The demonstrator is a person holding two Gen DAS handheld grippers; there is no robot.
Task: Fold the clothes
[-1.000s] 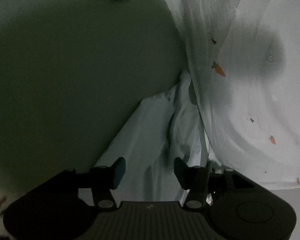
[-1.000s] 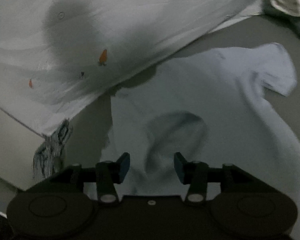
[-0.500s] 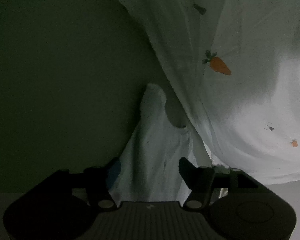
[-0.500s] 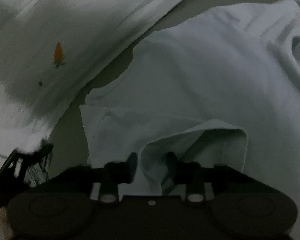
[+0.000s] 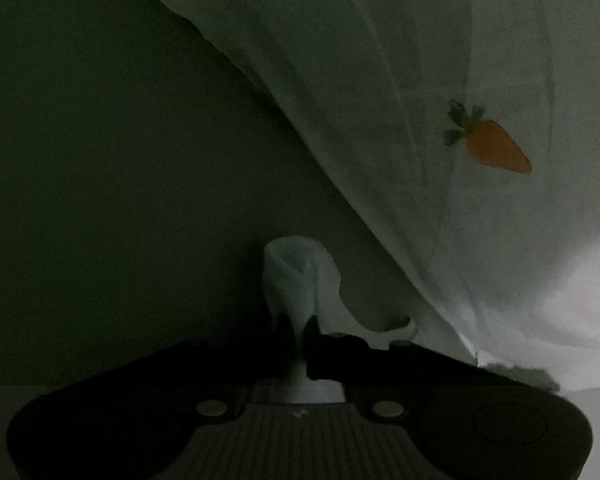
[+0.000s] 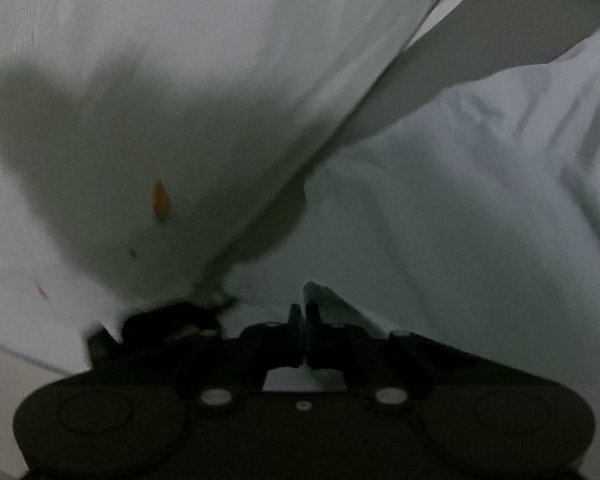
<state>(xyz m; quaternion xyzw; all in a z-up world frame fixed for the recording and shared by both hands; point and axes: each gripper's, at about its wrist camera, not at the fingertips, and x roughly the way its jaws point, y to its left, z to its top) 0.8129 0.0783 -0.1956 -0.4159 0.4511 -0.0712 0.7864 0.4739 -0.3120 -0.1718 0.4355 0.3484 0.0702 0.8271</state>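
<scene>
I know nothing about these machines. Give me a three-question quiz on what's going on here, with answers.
1. True or false: the left tool is shut on the shirt.
2. What orange picture is on the sheet?
3. The right tool is: A open, B shut on the shirt, C out of view.

Key: 1 true. 2 a carrot. 3 B.

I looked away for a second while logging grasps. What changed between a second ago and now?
Both claws went from open to shut. The left claw pinched a bunched fold of the pale blue cotton T-shirt; the right claw closed on its edge. Both cameras moved closer to the fabric. The white carrot-print sheet stays draped beside the shirt.
</scene>
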